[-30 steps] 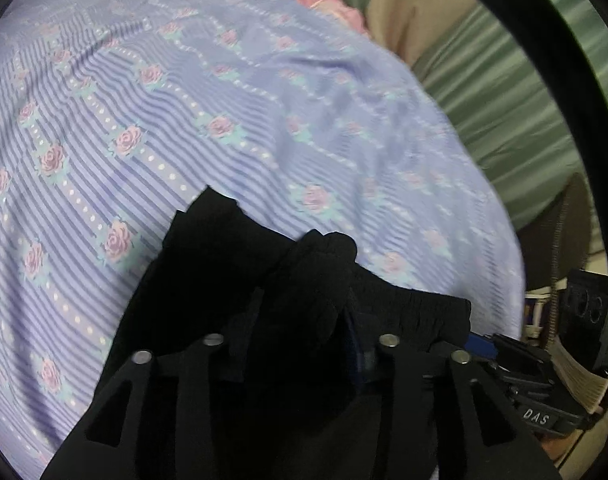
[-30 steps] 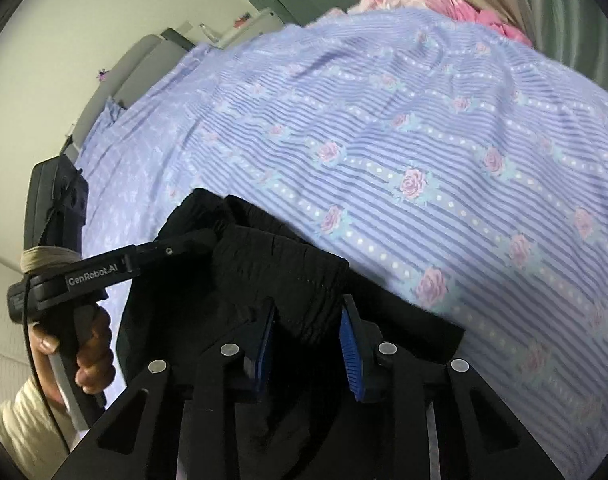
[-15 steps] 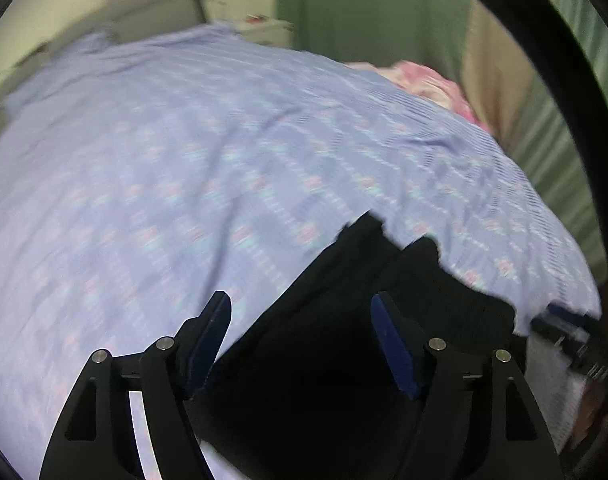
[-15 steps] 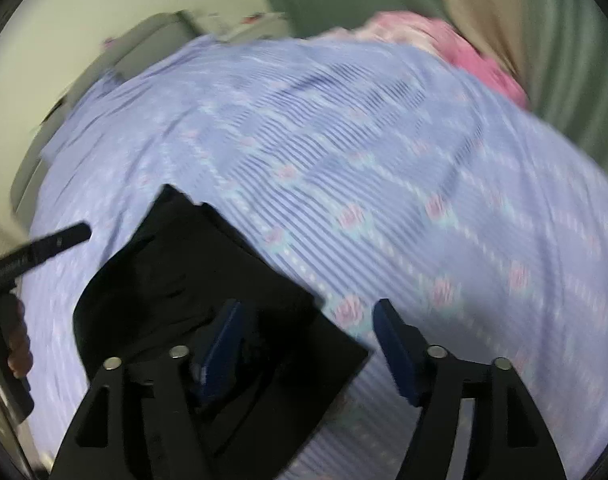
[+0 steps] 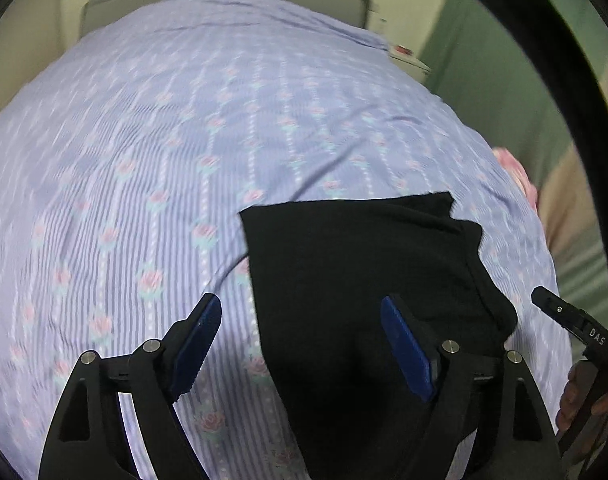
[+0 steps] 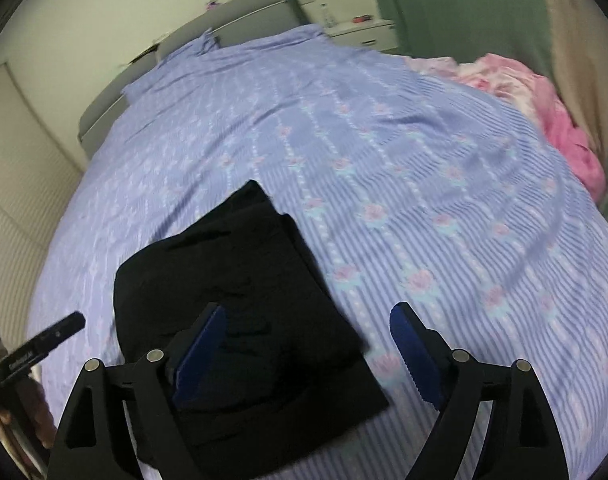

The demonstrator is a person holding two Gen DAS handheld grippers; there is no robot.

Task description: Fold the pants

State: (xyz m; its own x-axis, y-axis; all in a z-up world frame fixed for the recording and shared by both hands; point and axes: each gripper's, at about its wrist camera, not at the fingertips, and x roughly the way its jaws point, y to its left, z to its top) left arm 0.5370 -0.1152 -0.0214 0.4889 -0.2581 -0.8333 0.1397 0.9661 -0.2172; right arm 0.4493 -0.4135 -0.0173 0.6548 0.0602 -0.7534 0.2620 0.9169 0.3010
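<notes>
- Here, black pants (image 5: 364,280), folded into a compact rectangle, flat on the lilac rose-striped bedsheet (image 5: 163,152), near the bed's near edge.
- Left claw (image 5: 301,354): spread wide, jaws just opened, blue pads clear of the cloth; pants' left edge below the gap, nothing gripped.
- Right claw (image 6: 304,356): likewise wide, jaws just opened, empty; left pad over the pants, right pad over bare sheet.
- Pink bedding (image 6: 544,108) bunched at the sheet's far right edge.
- Grey headboard (image 6: 207,28) at the far end; green curtain (image 5: 488,80) at right.
</notes>
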